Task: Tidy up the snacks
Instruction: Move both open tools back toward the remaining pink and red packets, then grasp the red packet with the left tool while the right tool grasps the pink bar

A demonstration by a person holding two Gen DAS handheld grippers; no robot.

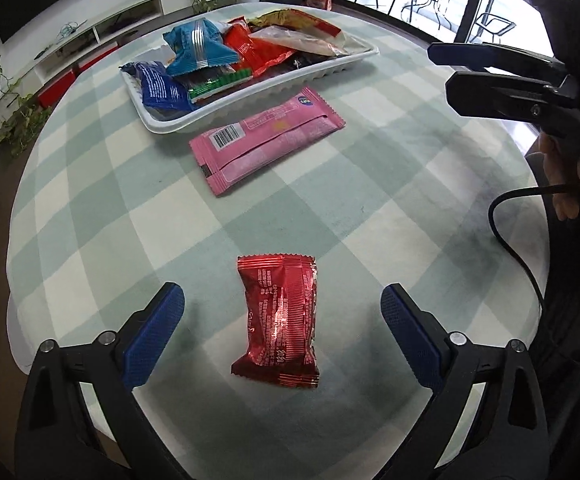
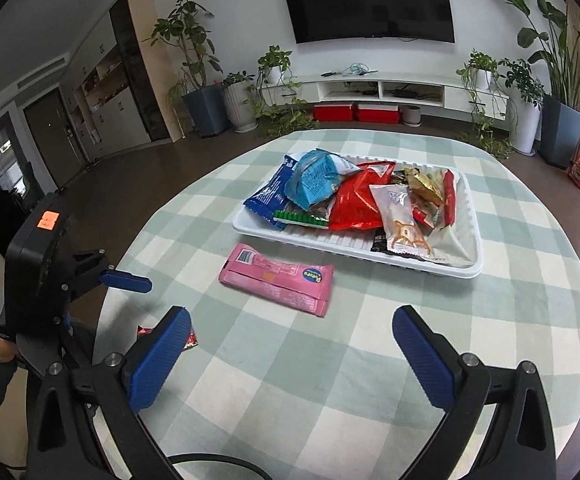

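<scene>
A red foil snack packet (image 1: 279, 320) lies on the checked tablecloth between the wide-open fingers of my left gripper (image 1: 281, 304); the fingers do not touch it. A pink snack packet (image 1: 267, 144) lies flat beside a white tray (image 1: 257, 92) heaped with several snack bags. In the right wrist view, my right gripper (image 2: 292, 326) is open and empty above the cloth, with the pink packet (image 2: 277, 278) just ahead and the tray (image 2: 466, 268) beyond. The red packet (image 2: 189, 342) peeks out behind my right gripper's left finger. My right gripper also shows in the left wrist view (image 1: 440, 70).
The round table (image 2: 410, 360) has a green and white checked cloth. My left gripper's body (image 2: 45, 264) stands at the table's left edge. A black cable (image 1: 506, 232) hangs near the right edge. Plants, a TV and a low cabinet stand beyond the table.
</scene>
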